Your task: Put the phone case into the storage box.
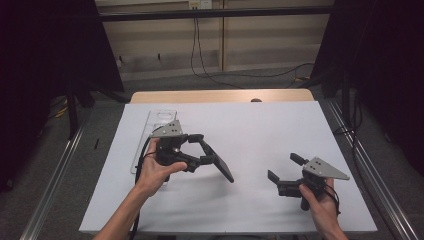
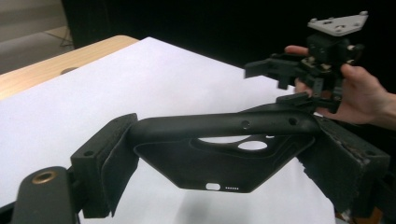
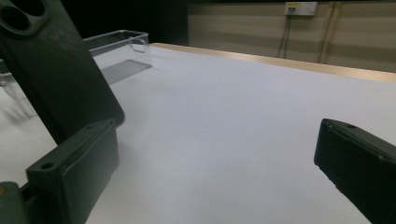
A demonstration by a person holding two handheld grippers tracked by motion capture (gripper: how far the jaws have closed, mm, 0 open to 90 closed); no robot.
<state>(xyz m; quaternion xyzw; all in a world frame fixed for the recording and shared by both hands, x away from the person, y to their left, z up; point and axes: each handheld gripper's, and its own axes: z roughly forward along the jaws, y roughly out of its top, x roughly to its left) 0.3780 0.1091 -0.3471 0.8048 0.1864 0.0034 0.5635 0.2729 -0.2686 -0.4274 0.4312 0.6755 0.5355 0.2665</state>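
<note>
Left gripper [image 2: 224, 154] clamped across a black phone case [image 2: 219, 149], jaws pressed on its two ends, case lifted above the white worktop [image 2: 140, 79] with camera cut-outs showing. Farther off, right gripper [image 2: 299, 84] held in a hand [image 2: 359, 95], jaws apart.

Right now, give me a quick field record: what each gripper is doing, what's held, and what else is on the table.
left gripper: shut on the black phone case, jaws clamping its two long sides
black phone case: lifted off the sheet, tilted, camera cut-out toward the right gripper
right gripper: open, empty, apart from the case
clear tray: far left of the sheet, behind the left hand; contents cannot be told
table cover: white sheet over a wooden table
</note>
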